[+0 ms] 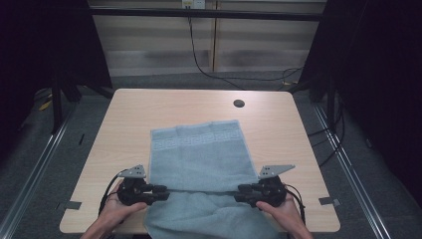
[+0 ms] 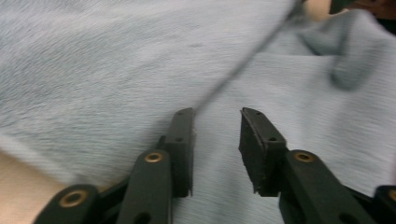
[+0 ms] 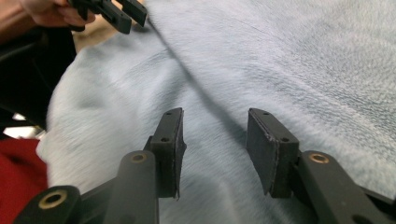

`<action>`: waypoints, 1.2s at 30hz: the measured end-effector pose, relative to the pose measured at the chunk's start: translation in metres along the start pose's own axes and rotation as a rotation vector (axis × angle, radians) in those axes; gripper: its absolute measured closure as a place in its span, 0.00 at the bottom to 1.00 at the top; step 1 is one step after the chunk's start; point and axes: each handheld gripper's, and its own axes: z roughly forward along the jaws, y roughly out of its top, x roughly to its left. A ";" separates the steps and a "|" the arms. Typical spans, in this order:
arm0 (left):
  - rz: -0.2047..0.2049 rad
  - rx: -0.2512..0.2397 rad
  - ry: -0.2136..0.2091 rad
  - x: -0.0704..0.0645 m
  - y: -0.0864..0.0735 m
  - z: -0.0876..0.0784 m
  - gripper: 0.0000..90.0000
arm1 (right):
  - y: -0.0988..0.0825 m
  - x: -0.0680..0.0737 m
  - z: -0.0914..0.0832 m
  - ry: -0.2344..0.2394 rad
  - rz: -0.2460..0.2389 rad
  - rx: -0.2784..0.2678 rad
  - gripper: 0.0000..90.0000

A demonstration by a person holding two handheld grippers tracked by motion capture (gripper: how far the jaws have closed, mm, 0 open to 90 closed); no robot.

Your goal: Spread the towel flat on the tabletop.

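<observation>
A light blue towel [image 1: 199, 154] with a key-pattern band at its far end lies along the middle of the wooden table [image 1: 129, 114]. Its near end hangs over the front edge. A straight fold line crosses it between the two grippers. My left gripper [image 1: 166, 193] sits at the towel's left edge and points inward. In the left gripper view its jaws [image 2: 217, 116] stand apart over the cloth, with nothing pinched. At the towel's right edge, my right gripper [image 1: 238, 193] faces it, its jaws [image 3: 215, 116] also open above the towel [image 3: 289, 56]. The left gripper [image 3: 126, 14] appears far off in the right gripper view.
A round cable hole [image 1: 239, 103] sits near the table's far edge. Grey tape marks [image 1: 73, 204] lie at the front corners. A black cable [image 1: 199, 64] runs down behind the table. Metal rails flank the table on the floor.
</observation>
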 end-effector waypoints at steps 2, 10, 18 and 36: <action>0.027 0.010 0.004 -0.001 0.000 0.002 0.69 | 0.000 -0.004 0.009 -0.030 -0.018 0.048 0.62; 0.147 0.033 0.100 -0.022 -0.006 0.003 0.78 | -0.006 -0.001 0.019 -0.101 -0.086 0.105 0.56; 0.130 0.043 0.014 -0.029 -0.016 -0.001 0.96 | -0.028 0.023 0.010 -0.199 -0.215 0.111 0.80; 0.026 -0.141 -0.112 -0.031 -0.006 -0.037 0.71 | 0.000 0.023 -0.020 -0.027 -0.101 -0.068 0.64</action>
